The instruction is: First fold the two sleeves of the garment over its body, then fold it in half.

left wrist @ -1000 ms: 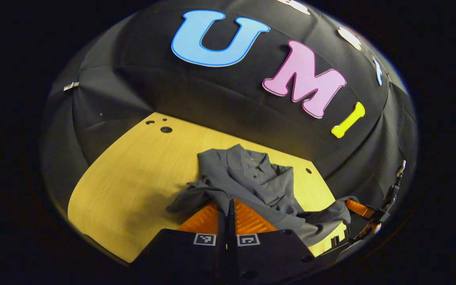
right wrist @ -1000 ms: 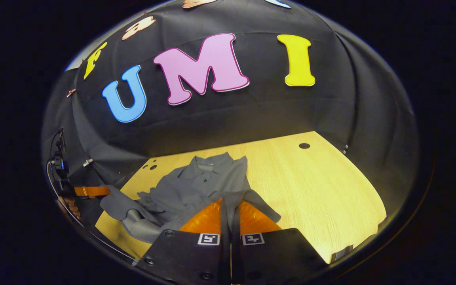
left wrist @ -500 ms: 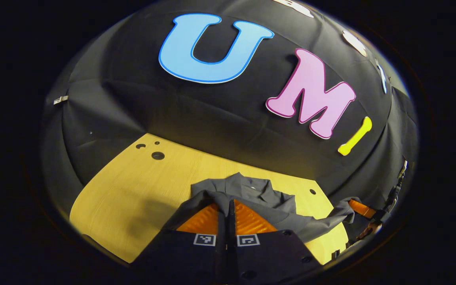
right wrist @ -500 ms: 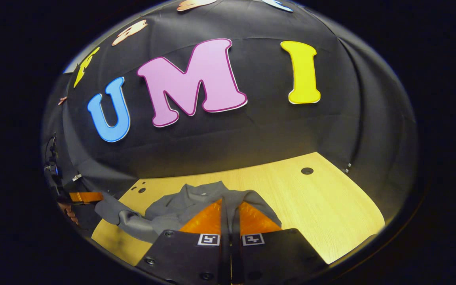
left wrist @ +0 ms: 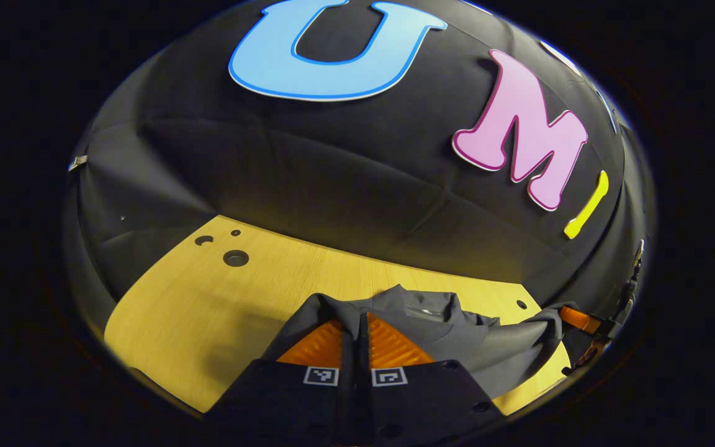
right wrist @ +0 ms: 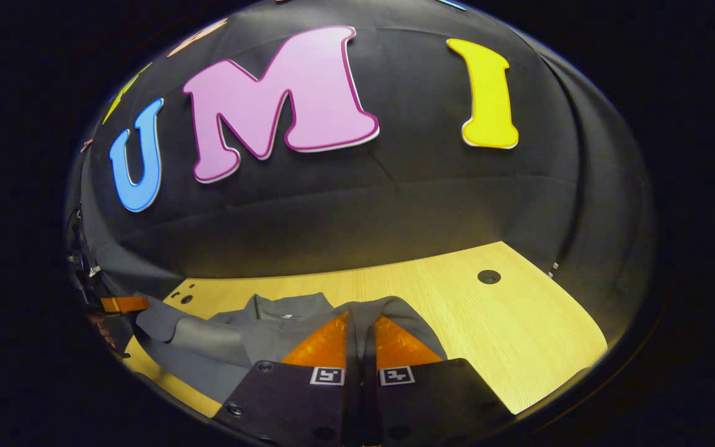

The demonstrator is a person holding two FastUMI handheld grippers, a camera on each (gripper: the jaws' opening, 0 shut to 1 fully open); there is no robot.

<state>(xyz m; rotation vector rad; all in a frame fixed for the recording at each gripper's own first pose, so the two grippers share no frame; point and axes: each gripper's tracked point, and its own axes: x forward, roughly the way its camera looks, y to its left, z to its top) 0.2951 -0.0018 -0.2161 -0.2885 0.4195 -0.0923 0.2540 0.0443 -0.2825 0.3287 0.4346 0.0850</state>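
A grey collared garment (left wrist: 432, 323) lies on the yellow wooden table (left wrist: 208, 292). In the left gripper view my left gripper (left wrist: 360, 320) is shut on a fold of its cloth, which drapes over the fingertips. The other gripper (left wrist: 581, 323) shows at the far right edge, with cloth stretched toward it. In the right gripper view my right gripper (right wrist: 359, 320) is shut on another fold of the garment (right wrist: 270, 326). The collar lies just beyond the fingers. The left gripper (right wrist: 123, 304) shows far left, holding the cloth's other corner.
The table (right wrist: 506, 329) has small round holes (left wrist: 235, 257) near its far left corner and one (right wrist: 488, 276) at the far right. The black booth wall rises close behind the table. Bare wood extends left of the garment and right of it.
Both grippers have carried the held cloth forward toward the collar and the wall. The garment's body has shortened in view as the lower part folds over the upper part.
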